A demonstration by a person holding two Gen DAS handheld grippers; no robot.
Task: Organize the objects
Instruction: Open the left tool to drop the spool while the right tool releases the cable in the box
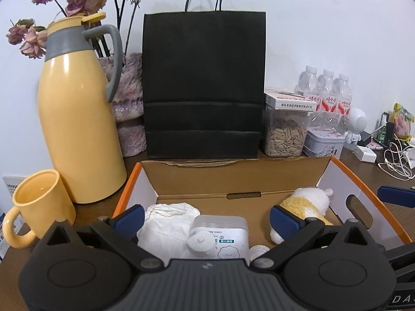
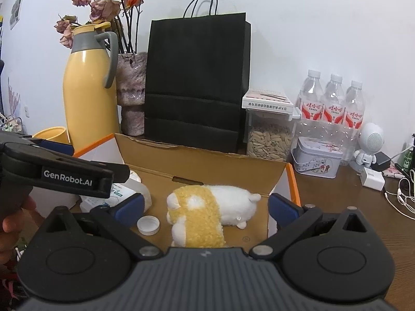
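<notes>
An open cardboard box (image 1: 233,176) with orange rims sits on the brown table. Inside lie a crumpled white cloth (image 1: 168,220), a clear wipes tub (image 1: 220,235), a white bottle cap (image 2: 148,225) and a white-and-yellow plush toy (image 2: 205,212). My left gripper (image 1: 207,219) hovers open over the tub and cloth, holding nothing. My right gripper (image 2: 206,210) is open above the plush toy, fingers either side of it and apart from it. The left gripper's body (image 2: 64,175) shows at the left of the right wrist view, held by a hand (image 2: 13,223).
Behind the box stand a black paper bag (image 1: 203,85), a yellow thermos jug (image 1: 75,119), a yellow mug (image 1: 41,204) and a vase of dried roses (image 1: 129,103). A seed jar (image 1: 285,132), tin (image 1: 324,142), water bottles (image 2: 332,101), speaker and cables (image 2: 399,194) crowd the right.
</notes>
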